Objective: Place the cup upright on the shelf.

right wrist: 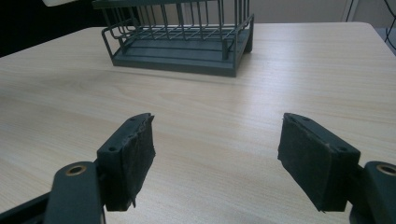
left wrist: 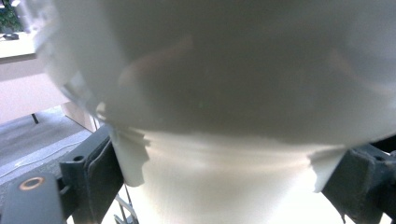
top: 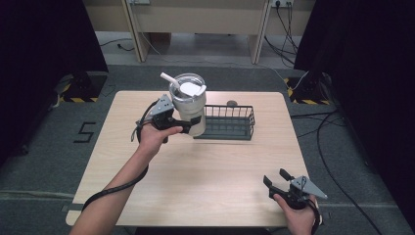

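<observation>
A steel and white tumbler [top: 189, 103] with a clear lid and a white straw [top: 169, 79] is held up above the table's left-centre. My left gripper [top: 188, 126] is shut on the tumbler's lower body. In the left gripper view the tumbler [left wrist: 224, 116] sits between both jaws, very close and blurred. A dark wire basket [top: 230, 123] stands just right of the tumbler, and its inside looks bare in the right gripper view [right wrist: 182, 42]. My right gripper [top: 277, 177] hovers open near the table's front right corner, nothing between its pads [right wrist: 133, 158].
The light wooden table [top: 205, 176] has a small dark round object [top: 232, 103] behind the basket near the far edge. Black curtains flank both sides. Cables trail on the grey floor at the right.
</observation>
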